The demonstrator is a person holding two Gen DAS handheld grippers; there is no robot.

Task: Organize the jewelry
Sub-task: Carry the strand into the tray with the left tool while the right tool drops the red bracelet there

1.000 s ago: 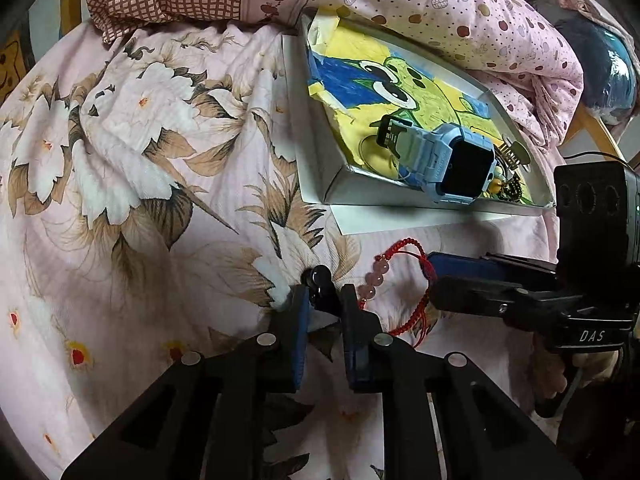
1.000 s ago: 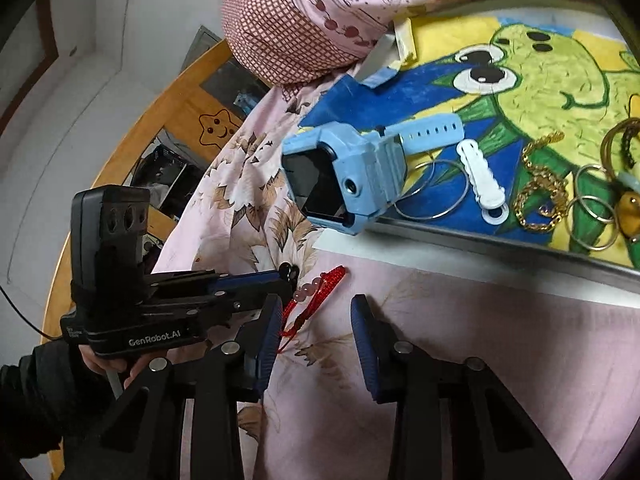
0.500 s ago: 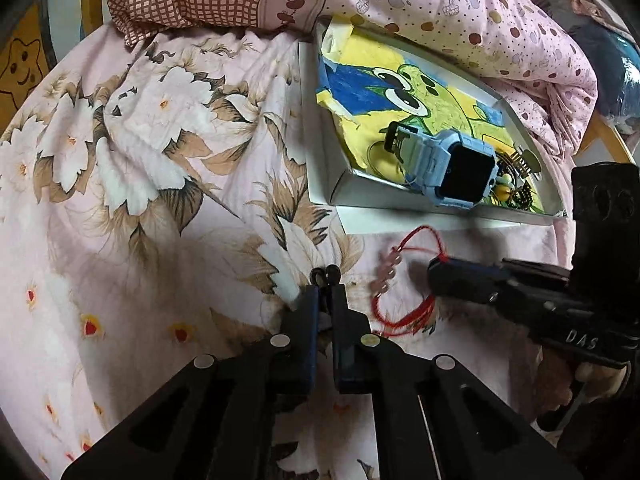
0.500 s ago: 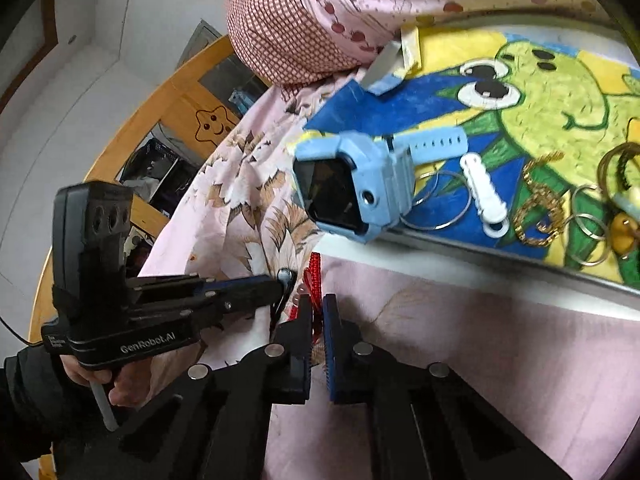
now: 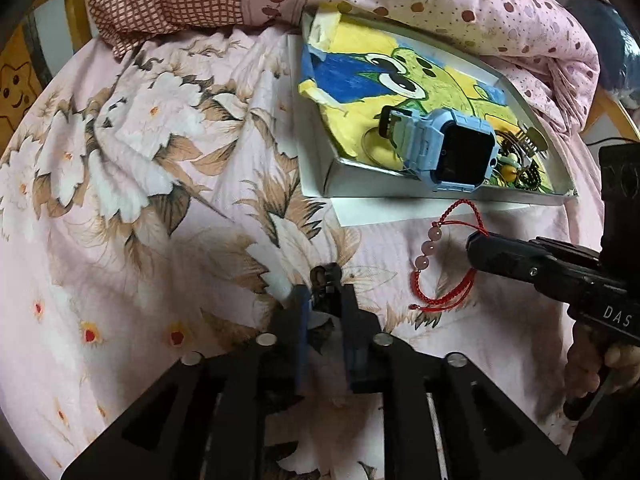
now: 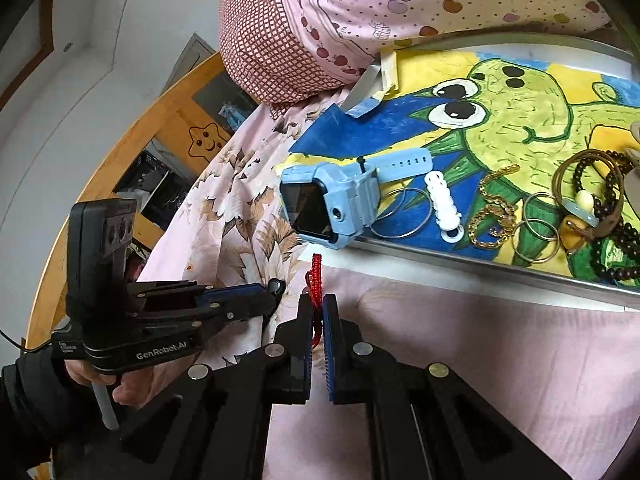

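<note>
Both fingers pinched — right (image 6: 318, 312) on red bracelet (image 5: 440, 264), left (image 5: 325, 300) on blurred dark piece (image 5: 323, 280).

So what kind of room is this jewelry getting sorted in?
Most likely a bedroom, on a bed: a floral bedsheet covers the surface, a fruit-print quilt is bunched behind the jewelry tray, and a wooden bed frame borders it.

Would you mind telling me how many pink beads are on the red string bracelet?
3: the pink beads sit in a row on the left side of the bracelet, just below the tray; others may be hidden.
</note>
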